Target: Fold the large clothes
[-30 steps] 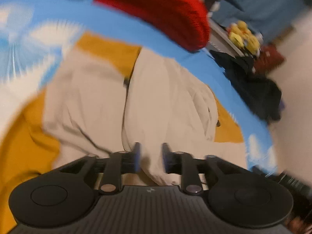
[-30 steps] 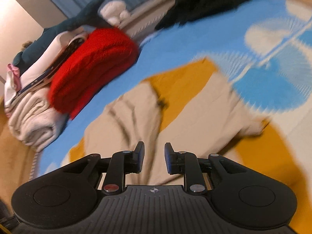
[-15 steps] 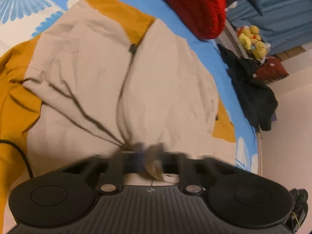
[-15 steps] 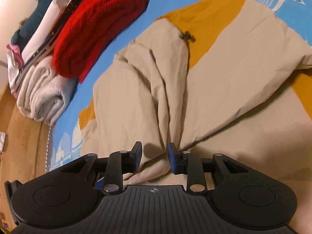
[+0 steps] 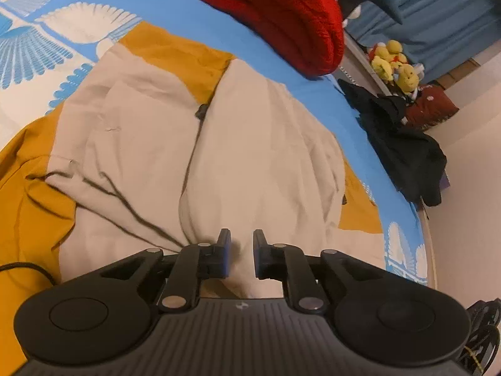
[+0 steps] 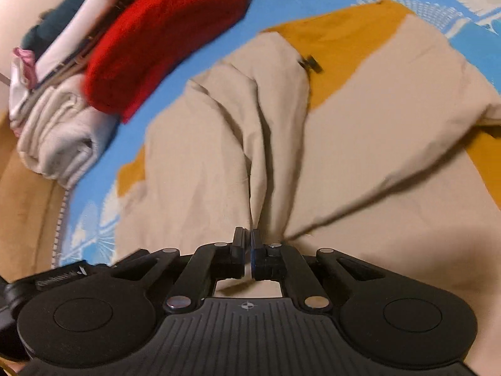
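Both grippers had closed in on the beige-and-mustard jacket since a second earlier, when they hung higher over the blue bird-print bedspread with jaws apart and nothing between them. That bedspread filled most of both views, and the jacket lay spread across its middle, front panels roughly together, sleeves and sides still loose and rumpled. Beyond it sat a folded red knit on a stack of folded clothes, so by appearance other items were already done, while this jacket looked barely started: no clean fold showed anywhere on it.

Of the two tools, the right gripper was pinched tight on a gathered ridge of the jacket's beige fabric, with creases radiating from its tips. The left gripper had jaws opening, a narrow gap between them, with beige cloth lying in that gap but not visibly pressed by the pads. Judging from this, the left grip had yet to be secured before any lift or fold-over could begin.
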`<state>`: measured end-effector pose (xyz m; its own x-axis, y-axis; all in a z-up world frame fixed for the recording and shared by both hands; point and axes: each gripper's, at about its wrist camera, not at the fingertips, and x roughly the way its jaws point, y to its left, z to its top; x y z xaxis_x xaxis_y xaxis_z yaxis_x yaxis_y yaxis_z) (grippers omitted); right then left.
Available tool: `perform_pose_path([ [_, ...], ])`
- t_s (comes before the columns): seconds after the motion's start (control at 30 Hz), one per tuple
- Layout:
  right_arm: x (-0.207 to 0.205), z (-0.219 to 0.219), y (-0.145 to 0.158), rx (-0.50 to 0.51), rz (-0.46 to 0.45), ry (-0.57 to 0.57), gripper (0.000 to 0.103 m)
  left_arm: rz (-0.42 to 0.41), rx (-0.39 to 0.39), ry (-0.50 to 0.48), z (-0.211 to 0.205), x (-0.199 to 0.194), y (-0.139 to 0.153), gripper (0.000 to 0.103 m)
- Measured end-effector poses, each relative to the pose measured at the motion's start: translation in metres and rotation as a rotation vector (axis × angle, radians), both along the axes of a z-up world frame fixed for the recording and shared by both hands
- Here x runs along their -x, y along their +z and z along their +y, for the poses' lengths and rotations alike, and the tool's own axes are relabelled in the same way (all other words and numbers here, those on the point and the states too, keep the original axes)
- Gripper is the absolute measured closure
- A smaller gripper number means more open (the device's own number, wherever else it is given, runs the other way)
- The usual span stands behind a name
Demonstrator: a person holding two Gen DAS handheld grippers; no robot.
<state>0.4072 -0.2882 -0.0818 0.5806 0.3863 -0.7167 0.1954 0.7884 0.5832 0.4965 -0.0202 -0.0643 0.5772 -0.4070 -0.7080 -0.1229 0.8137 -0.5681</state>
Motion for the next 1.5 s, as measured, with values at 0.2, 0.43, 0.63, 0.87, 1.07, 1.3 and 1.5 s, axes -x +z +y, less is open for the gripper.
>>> perform_pose_path([
  [0.2, -0.002, 0.004, -0.006, 0.079, 0.048, 0.006, 0.101, 0.071, -0.028, -0.016, -0.004, -0.006, -0.019, 0.089],
  [0.43, -0.004, 0.008, -0.012, 0.095, 0.067, -0.001, 0.101, -0.006, -0.155, -0.045, -0.016, -0.002, -0.003, 0.089],
  [0.63, -0.008, 0.009, -0.014, 0.101, 0.071, -0.007, 0.101, 0.047, -0.092, -0.183, -0.036, 0.0, -0.021, 0.088],
  [0.87, -0.008, 0.011, -0.018, 0.101, 0.094, -0.004, 0.1, 0.135, -0.204, -0.21, -0.047, -0.002, -0.042, 0.083],
  [1.07, -0.003, 0.011, 0.008, 0.166, -0.039, -0.039, 0.094, 0.078, -0.178, -0.173, -0.037, 0.0, -0.019, 0.08],
  [1.3, -0.012, 0.008, -0.011, 0.045, 0.021, -0.016, 0.094, 0.073, -0.184, -0.083, -0.017, 0.002, -0.014, 0.08],
  [1.5, -0.012, 0.01, -0.012, 0.125, 0.066, -0.047, 0.09, 0.016, -0.182, -0.085, -0.016, 0.008, 0.009, 0.079],
])
